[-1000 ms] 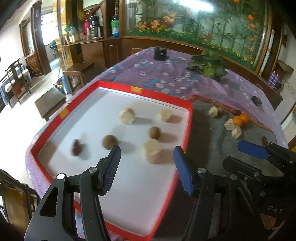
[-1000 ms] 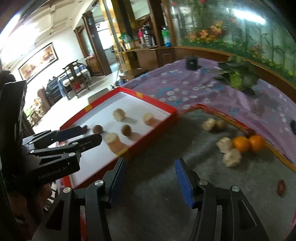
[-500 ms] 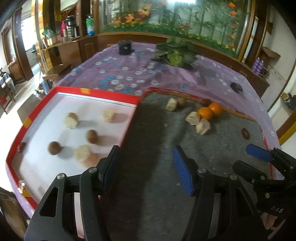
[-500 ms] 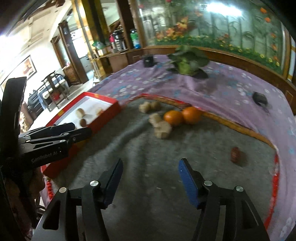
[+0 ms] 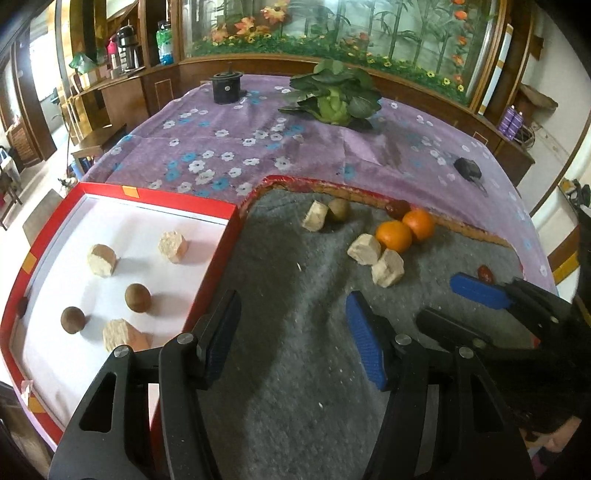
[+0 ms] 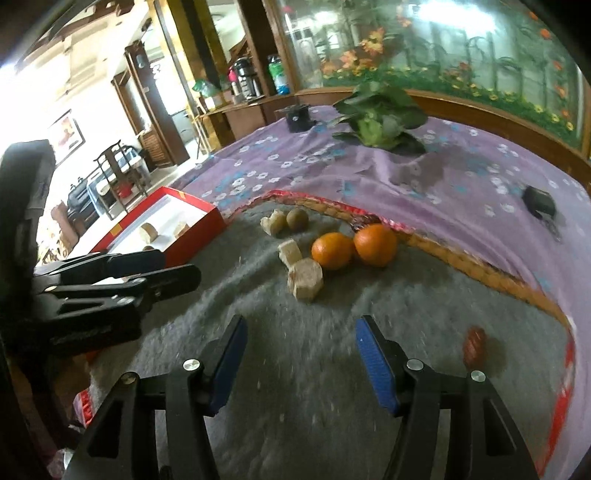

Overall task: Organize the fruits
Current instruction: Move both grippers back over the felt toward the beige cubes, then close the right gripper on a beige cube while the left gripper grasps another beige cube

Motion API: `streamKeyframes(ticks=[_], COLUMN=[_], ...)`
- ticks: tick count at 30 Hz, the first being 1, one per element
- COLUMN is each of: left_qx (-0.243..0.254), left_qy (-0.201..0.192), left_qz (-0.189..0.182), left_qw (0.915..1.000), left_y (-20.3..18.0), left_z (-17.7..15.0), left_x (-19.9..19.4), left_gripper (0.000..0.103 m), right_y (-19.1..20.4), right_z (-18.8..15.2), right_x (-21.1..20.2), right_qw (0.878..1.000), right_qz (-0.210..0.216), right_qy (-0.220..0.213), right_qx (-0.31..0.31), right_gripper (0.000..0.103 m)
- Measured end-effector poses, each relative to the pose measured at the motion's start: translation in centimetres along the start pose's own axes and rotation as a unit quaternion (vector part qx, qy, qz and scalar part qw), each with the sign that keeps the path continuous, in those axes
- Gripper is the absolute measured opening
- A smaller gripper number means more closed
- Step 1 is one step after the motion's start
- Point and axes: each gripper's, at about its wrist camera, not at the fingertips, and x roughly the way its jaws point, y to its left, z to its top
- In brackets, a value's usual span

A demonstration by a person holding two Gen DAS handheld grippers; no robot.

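Blur is smearing the grey felt mat (image 6: 332, 424) under the right gripper (image 6: 297, 363), and the small dark red fruit (image 6: 474, 347) just right of its fingers is hard to make out. From that side, the red-rimmed white tray (image 6: 195, 221) is partly hiding behind the left gripper (image 6: 162, 267).

The mat is lying on a purple flowered tablecloth (image 5: 229, 147), with a leafy green plant (image 5: 332, 96) and a wooden-framed painted screen (image 5: 369, 33) beyond.

Both grippers are standing spread with nothing between the pads; the right one's jaws have just been opening. The left gripper (image 5: 291, 334) is hovering over the mat, where a second ago it was over the tray. Two oranges (image 5: 404, 230) and beige cut fruit chunks (image 5: 376, 258) are now lying ahead of it, slightly right; the tray with its brown round fruits (image 5: 137, 297) is sitting to its left.
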Motion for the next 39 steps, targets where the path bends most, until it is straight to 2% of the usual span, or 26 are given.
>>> streamKeyframes(ticks=[7,12,14,17,22,30,33,34,35,36,37,38,39], left_qx=[-0.008,-0.003,0.003,0.006,0.023,0.054,0.059,0.060,0.061,0.061,0.056,0.055,0.058], left_qy=[0.010,0.026,0.030,0.035,0.047,0.065,0.060,0.057,0.054,0.052,0.053,0.054,0.056], left_qz=[0.001,-0.010,-0.012,-0.009,-0.006,0.011,0.016,0.017,0.018,0.015,0.005,-0.005,-0.014], left_qw=[0.9999,0.9996,0.9995,0.9993,0.9986,0.9963,0.9964,0.9964,0.9965,0.9967,0.9970,0.9970,0.9967], left_y=[0.8,0.7,0.5,0.4,0.0,-0.9,-1.0,-1.0,-1.0,-0.8,-0.7,-0.7,-0.8], left_z=[1.2,2.1,2.6,3.5,5.0,6.1,6.3,6.4,6.4,6.5,6.5,6.5,6.5], left_x=[1.1,2.2,2.7,3.6,5.6,8.9,9.5,9.6,9.6,9.6,9.5,9.4,9.2], left_gripper=[0.060,0.060,0.060,0.060,0.059,0.059,0.059,0.055,0.043,0.040,0.032,0.018,0.018], right_y=[0.8,1.0,0.3,-0.5,-1.9,-2.7,-2.8,-2.9,-3.0,-3.0,-3.0,-2.9,-2.9], right_z=[2.0,1.9,1.8,1.6,0.8,0.2,0.2,0.2,0.2,0.1,0.1,0.1,0.1], right_x=[3.4,4.8,4.1,2.9,0.8,1.3,1.2,1.3,1.3,1.4,1.5,1.6,1.6], right_qw=[0.999,0.995,0.997,0.998,0.999,1.000,1.000,1.000,1.000,1.000,1.000,1.000,1.000], right_qz=[0.003,-0.026,-0.011,-0.023,-0.016,-0.005,-0.001,-0.002,-0.001,0.000,0.001,0.001,0.000], right_qy=[0.018,0.029,0.027,0.017,0.006,0.017,0.017,0.018,0.018,0.019,0.022,0.023,0.023], right_qx=[-0.051,-0.088,-0.074,-0.062,-0.035,-0.020,-0.020,-0.019,-0.018,-0.017,-0.017,-0.018,-0.018], right_gripper=[0.052,0.029,0.028,0.028,0.028,0.028,0.028,0.028,0.028,0.028,0.028,0.028,0.028])
